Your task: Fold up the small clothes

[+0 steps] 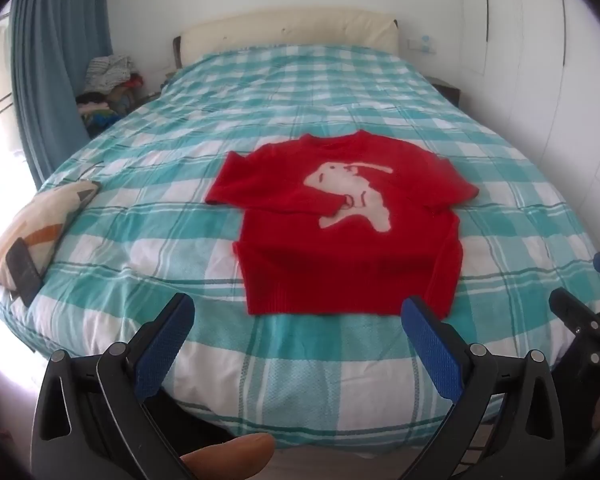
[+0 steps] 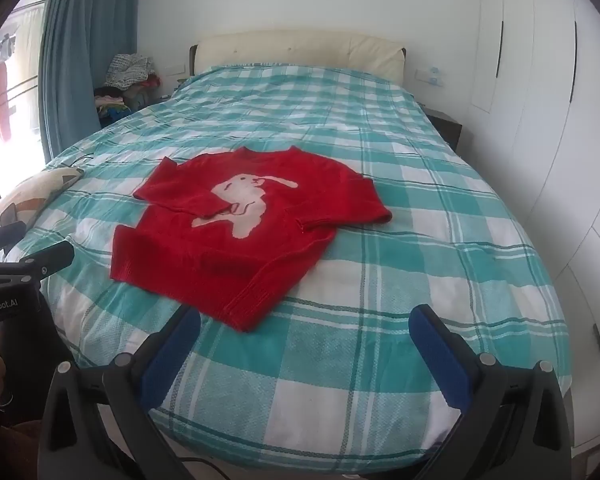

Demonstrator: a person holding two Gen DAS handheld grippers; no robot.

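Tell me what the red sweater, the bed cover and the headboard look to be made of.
Sweater: knit, likely wool or acrylic; fuzzy matte surface, ribbed hem.
Cover: woven cotton by the look; matte teal-and-white check with a fine crinkled weave.
Headboard: padded cream leather or vinyl, perhaps; smooth, slightly glossy, with button dimples.

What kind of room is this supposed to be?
Almost certainly a home bedroom. A large bed with a teal checked cover fills the view, a padded headboard stands against the far wall, and white wardrobe doors line one side. A red sweater lies flat on the cover.
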